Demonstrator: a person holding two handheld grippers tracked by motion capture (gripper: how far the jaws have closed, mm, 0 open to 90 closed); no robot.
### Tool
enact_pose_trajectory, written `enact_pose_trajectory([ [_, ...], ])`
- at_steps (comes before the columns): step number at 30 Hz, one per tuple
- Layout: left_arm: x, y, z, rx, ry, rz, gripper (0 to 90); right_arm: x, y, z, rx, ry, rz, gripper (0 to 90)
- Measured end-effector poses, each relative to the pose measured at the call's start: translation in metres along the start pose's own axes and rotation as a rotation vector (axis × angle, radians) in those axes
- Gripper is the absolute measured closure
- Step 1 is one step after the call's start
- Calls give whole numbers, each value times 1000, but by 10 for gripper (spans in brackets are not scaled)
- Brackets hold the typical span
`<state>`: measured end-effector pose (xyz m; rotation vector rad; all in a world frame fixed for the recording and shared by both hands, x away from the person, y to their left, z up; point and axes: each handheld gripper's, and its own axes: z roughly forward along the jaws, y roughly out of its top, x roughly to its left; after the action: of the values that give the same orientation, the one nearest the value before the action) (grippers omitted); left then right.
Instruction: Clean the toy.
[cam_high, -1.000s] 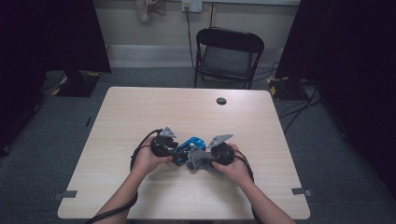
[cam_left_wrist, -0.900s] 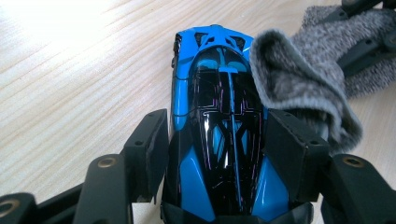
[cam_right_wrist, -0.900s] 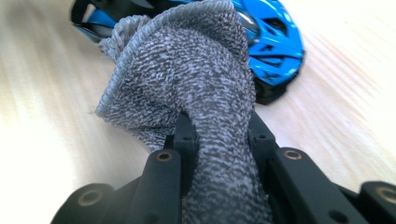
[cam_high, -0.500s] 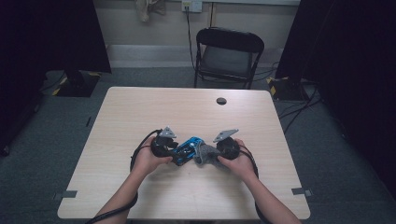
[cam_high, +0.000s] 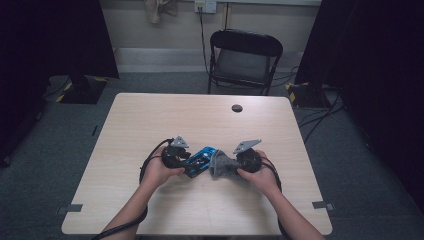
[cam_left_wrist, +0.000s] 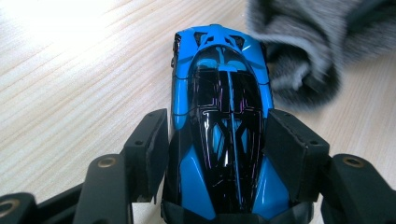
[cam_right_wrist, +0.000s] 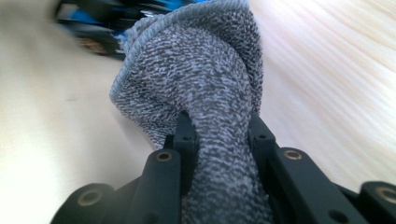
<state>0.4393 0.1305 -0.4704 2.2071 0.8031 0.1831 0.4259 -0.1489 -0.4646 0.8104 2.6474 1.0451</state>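
A blue and black toy car (cam_left_wrist: 219, 121) lies on the wooden table (cam_high: 200, 120), and my left gripper (cam_left_wrist: 217, 140) is shut on its sides. In the high view the toy car (cam_high: 201, 160) sits between both hands at the table's middle front, with the left gripper (cam_high: 187, 167) at its left end. My right gripper (cam_right_wrist: 219, 135) is shut on a bunched grey cloth (cam_right_wrist: 205, 79). The grey cloth (cam_high: 220, 164) rests against the car's right side, and in the left gripper view the cloth (cam_left_wrist: 303, 51) hangs just beyond the car's nose at the upper right. The right gripper (cam_high: 231, 167) sits to the cloth's right.
A small black round thing (cam_high: 237, 108) lies toward the table's far side. A black folding chair (cam_high: 242, 60) stands behind the table. Cables trail from both grippers across the front of the table.
The right gripper with the cloth has shifted slightly to the right along the car. The left gripper and the car have stayed put.
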Motion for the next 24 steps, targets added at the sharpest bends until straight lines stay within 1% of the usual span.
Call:
enact_pose_trajectory([
  [3,0,1,0,3,0,-1,405,16,5,-1,-17,70,-42,722],
  [4,0,1,0,3,1,-1,405,21,7,0,-19,86,-52,721],
  [5,-1,1,0,5,2,1,406,28,10,3,-22,118,-70,721],
  [6,-1,1,0,4,3,1,405,33,12,5,-25,143,-75,720],
  [8,-1,0,0,3,3,-1,406,44,15,13,-13,170,-99,719],
  [10,-1,0,0,1,4,-2,405,50,16,22,6,173,-116,718],
  [12,-1,0,0,-2,4,-1,405,51,15,28,13,169,-109,717],
  [13,-1,-1,-1,0,5,0,405,50,15,32,20,156,-102,717],
  [15,-1,-1,-1,2,2,0,405,45,14,34,11,156,-81,717],
  [20,-1,-1,-1,1,3,1,405,34,14,31,21,113,-63,717],
  [24,-1,-1,-1,1,4,2,406,25,12,29,23,93,-47,717],
])
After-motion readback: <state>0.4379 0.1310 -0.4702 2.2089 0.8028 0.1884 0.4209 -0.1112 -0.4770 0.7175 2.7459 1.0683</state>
